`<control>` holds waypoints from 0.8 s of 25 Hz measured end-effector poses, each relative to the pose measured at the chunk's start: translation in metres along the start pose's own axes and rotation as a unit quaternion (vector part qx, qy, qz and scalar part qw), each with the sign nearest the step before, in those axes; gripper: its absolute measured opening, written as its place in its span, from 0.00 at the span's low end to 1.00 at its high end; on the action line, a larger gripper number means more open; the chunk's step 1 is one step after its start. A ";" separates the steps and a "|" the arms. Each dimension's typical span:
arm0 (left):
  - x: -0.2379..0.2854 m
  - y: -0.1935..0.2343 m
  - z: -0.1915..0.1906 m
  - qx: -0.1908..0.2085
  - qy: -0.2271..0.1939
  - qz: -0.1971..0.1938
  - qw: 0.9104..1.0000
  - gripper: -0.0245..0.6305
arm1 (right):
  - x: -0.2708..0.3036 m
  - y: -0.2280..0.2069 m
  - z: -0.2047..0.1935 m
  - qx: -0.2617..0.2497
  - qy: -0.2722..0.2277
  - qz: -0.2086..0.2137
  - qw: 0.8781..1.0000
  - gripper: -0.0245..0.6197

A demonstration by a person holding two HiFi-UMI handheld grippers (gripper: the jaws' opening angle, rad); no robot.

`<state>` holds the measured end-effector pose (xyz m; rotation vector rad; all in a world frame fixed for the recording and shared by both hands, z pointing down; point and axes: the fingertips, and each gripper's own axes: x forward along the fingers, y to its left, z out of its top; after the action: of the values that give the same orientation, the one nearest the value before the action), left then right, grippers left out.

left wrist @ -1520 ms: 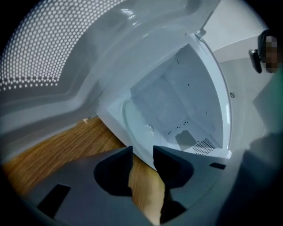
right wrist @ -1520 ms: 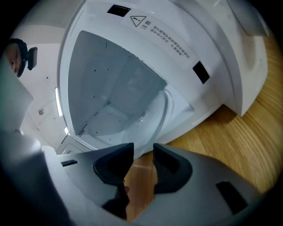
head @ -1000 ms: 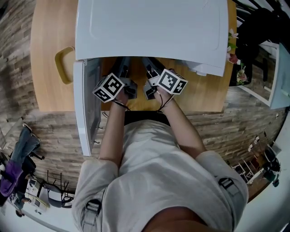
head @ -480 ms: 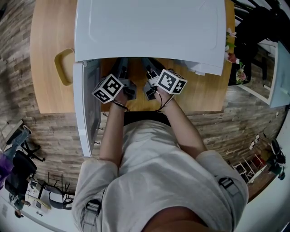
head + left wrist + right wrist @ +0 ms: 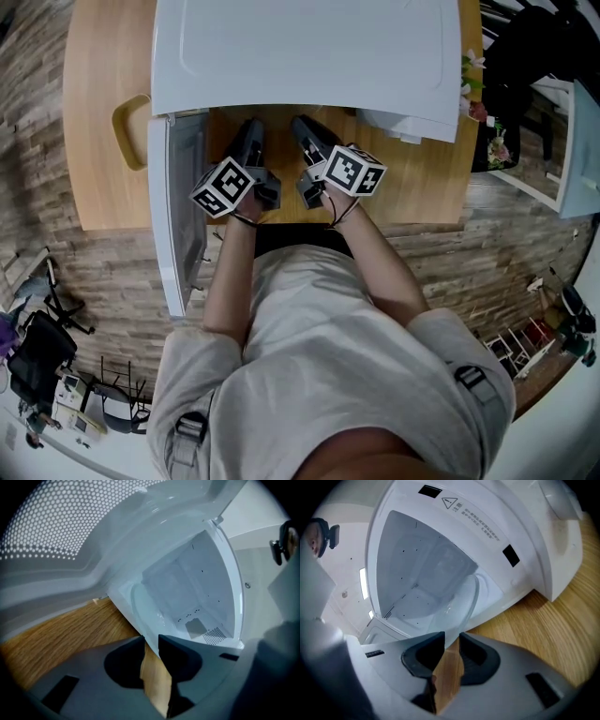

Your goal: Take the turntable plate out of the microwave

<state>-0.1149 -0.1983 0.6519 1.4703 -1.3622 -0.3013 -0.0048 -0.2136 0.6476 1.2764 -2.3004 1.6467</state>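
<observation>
The white microwave [image 5: 309,56] stands on a wooden table [image 5: 98,159] with its door [image 5: 178,216] swung open to the left. The clear glass turntable plate [image 5: 461,590] lies tilted at the mouth of the cavity [image 5: 197,583]. My left gripper [image 5: 151,641] has just been closing and now pinches the plate's left rim [image 5: 139,605] between its pads. My right gripper [image 5: 451,639] has closed likewise on the right rim. In the head view both grippers, left [image 5: 251,127] and right [image 5: 302,125], reach side by side under the microwave's top, which hides the plate.
A yellow handled object [image 5: 131,131] lies on the table left of the door. A white object [image 5: 403,127] and flowers [image 5: 478,94] sit at the microwave's right. The table's front edge runs just under my hands.
The microwave's top edge sits a little higher in the head view now, so more of both grippers' dark bodies shows. The marker cubes and forearms stay where they were.
</observation>
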 end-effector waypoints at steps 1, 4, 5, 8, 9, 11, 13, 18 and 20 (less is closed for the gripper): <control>-0.002 0.000 -0.002 0.001 0.002 0.000 1.000 0.19 | -0.002 0.000 -0.001 -0.002 0.000 0.000 1.000 0.20; -0.005 0.000 -0.009 0.003 0.008 0.000 1.000 0.20 | -0.007 -0.002 -0.003 -0.008 0.001 -0.002 1.000 0.20; -0.005 -0.001 -0.010 0.005 0.008 -0.001 1.000 0.20 | -0.008 -0.003 -0.005 -0.010 0.002 -0.004 1.000 0.20; -0.006 -0.001 -0.017 0.012 0.009 -0.002 1.000 0.20 | -0.011 -0.010 -0.011 -0.011 0.009 -0.011 1.000 0.20; -0.006 0.000 -0.018 0.015 0.010 -0.001 1.000 0.20 | -0.011 -0.011 -0.011 -0.012 0.009 -0.011 1.000 0.20; -0.006 0.002 -0.019 0.023 0.011 -0.002 1.000 0.21 | -0.011 -0.012 -0.011 -0.021 0.006 -0.008 1.000 0.21; -0.005 0.001 -0.017 0.030 0.008 -0.006 1.000 0.22 | -0.010 -0.011 -0.010 -0.031 0.003 -0.005 0.999 0.22; -0.004 0.007 -0.005 0.010 -0.014 -0.005 1.000 0.30 | -0.008 -0.020 -0.006 -0.023 0.000 -0.010 1.000 0.32; 0.001 0.006 0.000 0.012 -0.017 -0.008 1.000 0.30 | -0.005 -0.021 -0.001 -0.018 -0.004 -0.009 1.000 0.32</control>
<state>-0.1179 -0.1977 0.6568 1.5022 -1.3875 -0.3223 0.0111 -0.2121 0.6618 1.2957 -2.3057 1.5900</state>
